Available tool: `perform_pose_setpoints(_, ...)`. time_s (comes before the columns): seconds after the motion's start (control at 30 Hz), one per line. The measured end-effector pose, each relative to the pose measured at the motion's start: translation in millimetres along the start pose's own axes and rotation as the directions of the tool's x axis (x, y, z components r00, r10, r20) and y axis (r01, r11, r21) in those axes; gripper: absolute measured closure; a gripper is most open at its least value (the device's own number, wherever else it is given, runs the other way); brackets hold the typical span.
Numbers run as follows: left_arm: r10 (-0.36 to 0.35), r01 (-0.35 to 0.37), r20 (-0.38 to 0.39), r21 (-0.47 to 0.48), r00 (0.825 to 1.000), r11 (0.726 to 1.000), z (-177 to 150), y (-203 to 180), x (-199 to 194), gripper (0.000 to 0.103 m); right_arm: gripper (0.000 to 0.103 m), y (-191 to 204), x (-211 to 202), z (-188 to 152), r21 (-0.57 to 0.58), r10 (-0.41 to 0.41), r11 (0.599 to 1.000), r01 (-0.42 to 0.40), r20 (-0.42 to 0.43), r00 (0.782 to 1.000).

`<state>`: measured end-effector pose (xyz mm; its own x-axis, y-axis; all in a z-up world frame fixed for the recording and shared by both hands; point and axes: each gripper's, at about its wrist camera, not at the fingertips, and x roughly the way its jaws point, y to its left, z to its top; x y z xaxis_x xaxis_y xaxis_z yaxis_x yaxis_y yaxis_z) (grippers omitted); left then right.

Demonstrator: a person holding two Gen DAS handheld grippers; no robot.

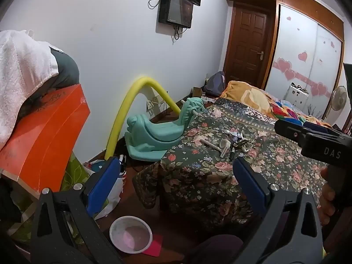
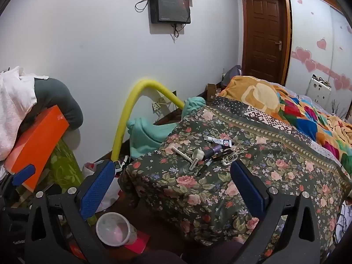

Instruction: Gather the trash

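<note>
Spreading wide with nothing between their blue pads, the left gripper [image 1: 173, 184] and right gripper [image 2: 173, 187] both hang over the near corner of the floral bedspread [image 2: 198, 189], with a white plastic cup [image 2: 113, 228] standing on the floor below, just beside a pink card [image 2: 137, 245]. Farther up the bedspread lies a small cluster of trash [image 2: 209, 151], tubes, a pen and tangled earphones, apart from both grippers. Beyond stand a teal rocking toy [image 1: 158, 132] and a yellow foam tube [image 1: 132, 101] against the wall.

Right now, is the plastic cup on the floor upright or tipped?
Upright: the cup shows its round open mouth facing up, beside the bed.
</note>
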<state>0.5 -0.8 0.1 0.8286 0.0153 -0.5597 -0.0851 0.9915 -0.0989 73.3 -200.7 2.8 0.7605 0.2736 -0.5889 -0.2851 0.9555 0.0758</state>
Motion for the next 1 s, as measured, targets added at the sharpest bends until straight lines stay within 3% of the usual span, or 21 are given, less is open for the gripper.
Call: perform_pose_setpoints(1.0,-0.003,0.003,-0.004,-0.012,1.000,1.000,-7,1,9,0.000,0.000,0,-1,1,0.003,0.008,1.000,-0.008,-0.011,1.000)
